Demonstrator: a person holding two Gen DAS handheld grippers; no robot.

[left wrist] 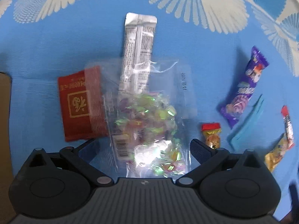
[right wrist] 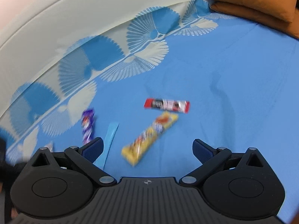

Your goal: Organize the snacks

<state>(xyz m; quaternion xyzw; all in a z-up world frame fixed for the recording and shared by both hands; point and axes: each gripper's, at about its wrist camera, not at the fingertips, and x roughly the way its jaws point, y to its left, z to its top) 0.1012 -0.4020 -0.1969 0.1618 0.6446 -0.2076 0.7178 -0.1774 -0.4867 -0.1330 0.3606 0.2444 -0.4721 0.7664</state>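
Note:
In the left wrist view a clear bag of colourful wrapped candies [left wrist: 149,121] lies on the blue sheet between the wide-apart fingers of my left gripper [left wrist: 144,147], which is open. The bag overlaps a red packet [left wrist: 80,106] and a long silver stick packet [left wrist: 139,46]. To the right lie a purple wrapper [left wrist: 244,89] and a small red-and-gold candy [left wrist: 212,134]. My right gripper [right wrist: 147,149] is open above the sheet, with a yellow bar [right wrist: 149,138] just ahead of it and a red bar [right wrist: 166,105] beyond. The purple wrapper [right wrist: 87,126] lies to its left.
A light blue strip [right wrist: 109,141] lies by the right gripper's left finger. A cardboard edge [left wrist: 4,121] stands at the left. An orange pillow [right wrist: 257,1] sits at the far right. The blue fan-patterned sheet [right wrist: 233,84] spreads to the right.

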